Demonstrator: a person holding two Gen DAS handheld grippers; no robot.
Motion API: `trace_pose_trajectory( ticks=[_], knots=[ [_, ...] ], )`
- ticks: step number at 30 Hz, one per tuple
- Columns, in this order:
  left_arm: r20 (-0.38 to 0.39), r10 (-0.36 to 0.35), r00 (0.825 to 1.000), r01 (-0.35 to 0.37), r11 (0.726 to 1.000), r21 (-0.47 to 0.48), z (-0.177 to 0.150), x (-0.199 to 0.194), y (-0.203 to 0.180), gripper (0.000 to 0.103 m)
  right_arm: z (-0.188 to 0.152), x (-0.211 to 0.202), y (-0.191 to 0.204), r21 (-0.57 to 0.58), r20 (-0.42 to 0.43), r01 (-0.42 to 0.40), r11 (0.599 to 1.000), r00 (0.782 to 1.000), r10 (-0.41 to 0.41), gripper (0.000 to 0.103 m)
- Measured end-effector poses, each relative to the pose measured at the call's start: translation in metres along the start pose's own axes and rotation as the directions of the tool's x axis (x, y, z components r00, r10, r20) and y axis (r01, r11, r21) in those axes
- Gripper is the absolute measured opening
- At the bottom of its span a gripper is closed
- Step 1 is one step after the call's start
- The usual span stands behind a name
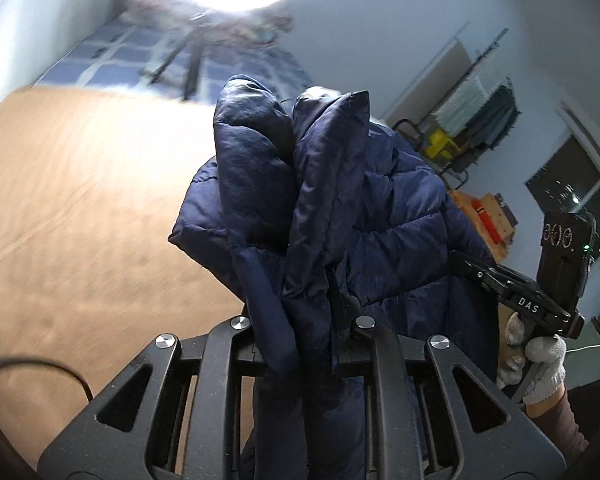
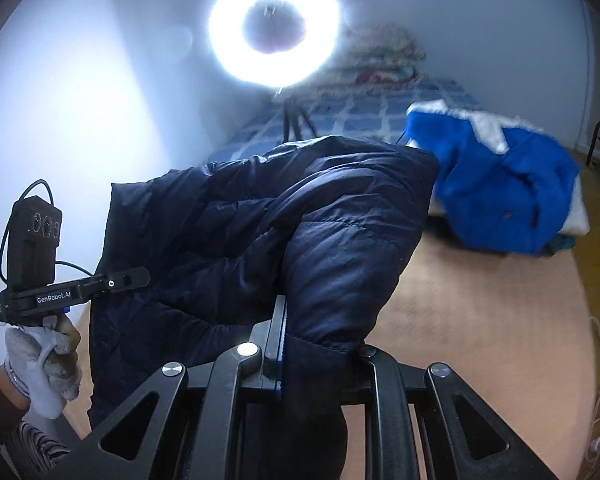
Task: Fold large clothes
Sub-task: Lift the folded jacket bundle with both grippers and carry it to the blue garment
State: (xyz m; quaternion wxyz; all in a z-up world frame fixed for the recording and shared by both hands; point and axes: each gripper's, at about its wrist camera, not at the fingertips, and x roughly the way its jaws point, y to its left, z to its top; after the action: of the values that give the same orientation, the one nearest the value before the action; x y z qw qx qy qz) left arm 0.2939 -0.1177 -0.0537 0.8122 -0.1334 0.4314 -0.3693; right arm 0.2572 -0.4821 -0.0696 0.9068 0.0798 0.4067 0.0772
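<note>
A tan surface (image 1: 80,208) is filling the left of the frame, and above it the navy puffer jacket (image 1: 340,208) is hanging at centre. The left gripper (image 1: 304,344) and right gripper (image 2: 320,344) are each clamping narrowly on its bunched fabric, probably lifting it for a fold. Next, both should be lowering it flat and evenly.

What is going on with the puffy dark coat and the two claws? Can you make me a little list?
coat: navy puffy jacket, lifted off the tan surface
left claw: shut on the jacket
right claw: shut on the jacket
hands: grey gloves, one on each handle
also on the surface: a bright blue garment, lying in a heap
light: a glowing ring lamp on a stand
folded yet: no, the jacket hangs bunched
</note>
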Motion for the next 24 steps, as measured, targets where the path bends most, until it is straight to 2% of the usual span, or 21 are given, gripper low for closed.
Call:
trace_pose_trajectory(
  ticks=[9,13,19,24],
  knots=[
    [0.018,-0.127,0.992,0.125,0.988,0.096,0.051,0.053,-0.065,0.016,0.032,-0.052,-0.08,0.062,0.11,0.026,0.998,0.993,-0.033,0.014],
    [0.015,-0.154,0.988,0.15,0.979,0.139,0.067,0.074,-0.089,0.016,0.046,-0.065,-0.108,0.062,0.142,0.055,0.997,0.988,-0.063,0.014],
    [0.036,-0.156,0.987,0.145,0.966,0.213,0.104,0.113,-0.124,0.016,0.083,-0.066,-0.157,0.056,0.181,0.091,0.994,0.978,-0.1,0.014],
    [0.055,-0.133,0.99,0.115,0.96,0.254,0.138,0.152,-0.143,0.016,0.116,-0.055,-0.2,0.071,0.204,0.086,0.994,0.974,-0.099,0.014]
  ],
)
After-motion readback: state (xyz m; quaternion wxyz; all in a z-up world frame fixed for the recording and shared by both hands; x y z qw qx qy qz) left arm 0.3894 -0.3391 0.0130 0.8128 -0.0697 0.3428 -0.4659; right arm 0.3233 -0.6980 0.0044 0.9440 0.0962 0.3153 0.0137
